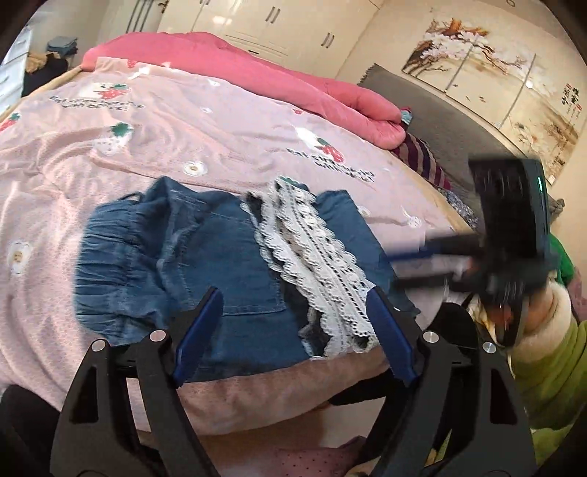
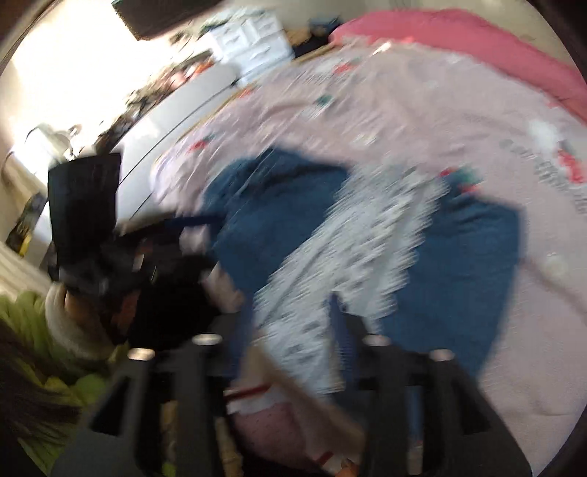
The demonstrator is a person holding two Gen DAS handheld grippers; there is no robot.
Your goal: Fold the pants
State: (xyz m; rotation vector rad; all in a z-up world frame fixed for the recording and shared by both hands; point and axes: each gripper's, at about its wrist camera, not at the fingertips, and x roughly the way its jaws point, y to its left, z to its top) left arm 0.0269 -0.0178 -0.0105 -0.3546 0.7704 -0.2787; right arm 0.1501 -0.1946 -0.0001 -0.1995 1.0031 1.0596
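Blue denim pants (image 1: 220, 257) with white lace trim (image 1: 319, 264) lie folded in a bundle near the front edge of the bed. My left gripper (image 1: 293, 323) is open, its blue pads either side of the bundle's near edge, holding nothing. My right gripper (image 1: 414, 264) appears blurred at the right, its fingers pointing left at the pants' right edge. In the right wrist view the picture is heavily blurred; the pants (image 2: 458, 264) and lace (image 2: 352, 253) fill the middle, the left gripper (image 2: 198, 224) is at the left. The right gripper's own jaws are too blurred to read.
The bed has a pink strawberry-print sheet (image 1: 110, 154) and a pink quilt (image 1: 256, 73) heaped at the back. Striped cloth (image 1: 422, 157) lies at the bed's right edge. White wardrobes (image 1: 279, 22) and a painted wall panel stand behind. A green-sleeved arm (image 1: 550, 359) is at the right.
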